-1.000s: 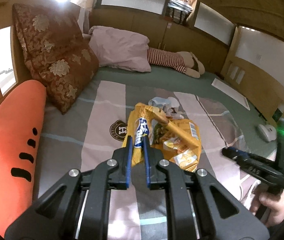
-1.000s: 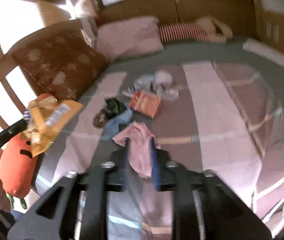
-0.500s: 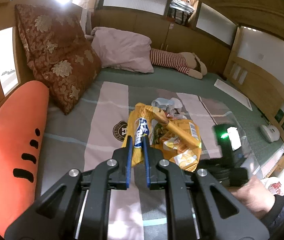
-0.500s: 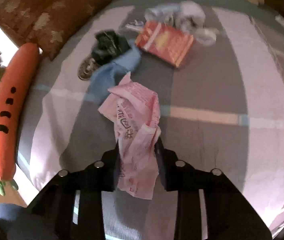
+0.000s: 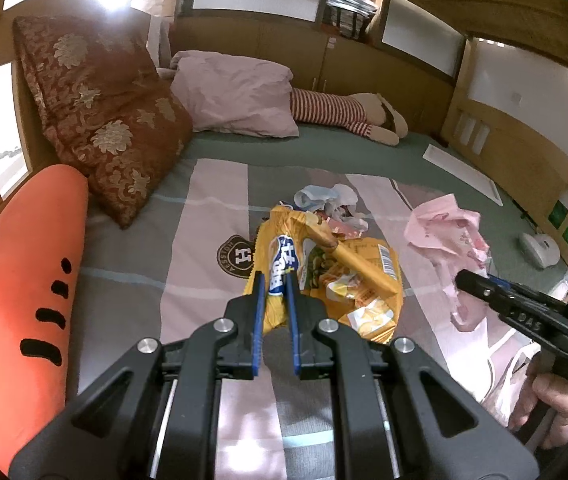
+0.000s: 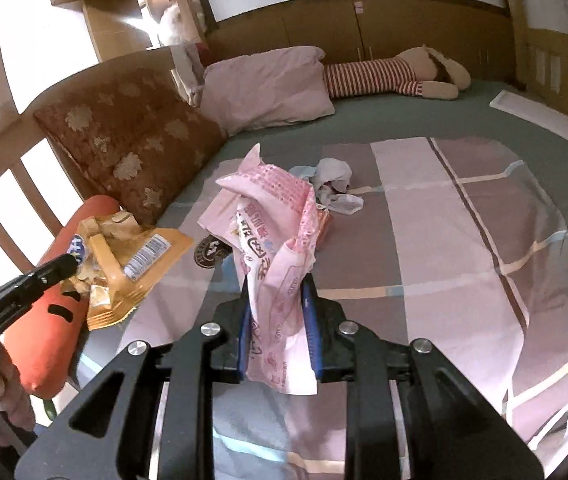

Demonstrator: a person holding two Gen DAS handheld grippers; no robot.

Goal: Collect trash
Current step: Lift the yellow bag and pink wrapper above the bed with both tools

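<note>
On my left, my left gripper (image 5: 275, 292) has its fingers clamped on the crinkled yellow snack bag (image 5: 324, 276), held above the striped bed (image 5: 211, 208). On my right, my right gripper (image 6: 277, 312) pinches the crumpled pink plastic wrapper (image 6: 271, 240), its length hanging down between the fingers. The remaining white and blue crumpled scraps (image 6: 334, 184) lie ahead, nearer my right hand; both grippers tilt downward.
</note>
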